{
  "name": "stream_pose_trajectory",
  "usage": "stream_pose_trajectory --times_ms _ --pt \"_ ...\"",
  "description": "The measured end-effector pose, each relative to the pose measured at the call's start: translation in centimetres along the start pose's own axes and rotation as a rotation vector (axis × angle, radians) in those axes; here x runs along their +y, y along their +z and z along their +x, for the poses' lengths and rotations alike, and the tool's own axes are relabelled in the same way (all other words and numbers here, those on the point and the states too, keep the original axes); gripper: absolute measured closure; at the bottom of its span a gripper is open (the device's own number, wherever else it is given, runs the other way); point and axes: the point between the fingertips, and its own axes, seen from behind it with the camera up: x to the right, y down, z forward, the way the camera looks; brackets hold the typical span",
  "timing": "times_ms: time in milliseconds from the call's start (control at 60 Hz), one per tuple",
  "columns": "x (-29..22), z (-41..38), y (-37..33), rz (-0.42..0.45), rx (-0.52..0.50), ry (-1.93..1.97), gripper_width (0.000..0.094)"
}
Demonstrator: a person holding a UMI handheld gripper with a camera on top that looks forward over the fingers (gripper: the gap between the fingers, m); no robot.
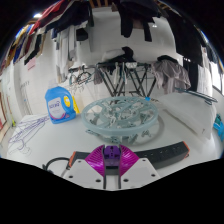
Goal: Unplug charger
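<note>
My gripper (pixel 112 158) is low over a white table (pixel 190 135). Its two magenta pads (pixel 97 157) bow outward around a small violet block, which looks like the charger (pixel 112 151), and both press on it. A flat black strip, probably the power strip (pixel 169 151), lies on the table just right of the fingers, apart from the charger. I cannot see any cable.
A clear glass bowl (pixel 120 116) stands just beyond the fingers. A blue detergent bottle (pixel 59 103) is to the left, with thin wire hangers (pixel 28 128) beside it. A folding drying rack (pixel 125 78) stands behind the bowl.
</note>
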Motion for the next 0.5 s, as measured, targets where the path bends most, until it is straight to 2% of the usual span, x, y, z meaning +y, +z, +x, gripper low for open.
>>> stream_pose_trajectory --times_ms 50,150,267,367,500 --pt "-0.5 -0.1 -0.5 0.017 -0.007 0.006 0.0811" --pt "-6.1 -0.4 -2.8 0.152 -0.011 -0.029 0.0824" --pt "-9.6 -0.4 -5.4 0.159 -0.048 -0.048 0.0824" --pt "-12.4 4.1 -7.9 0.195 0.009 -0.063 0.0823" --pt "-11.8 14.5 -8.4 0.145 0.153 -0.046 0.0822"
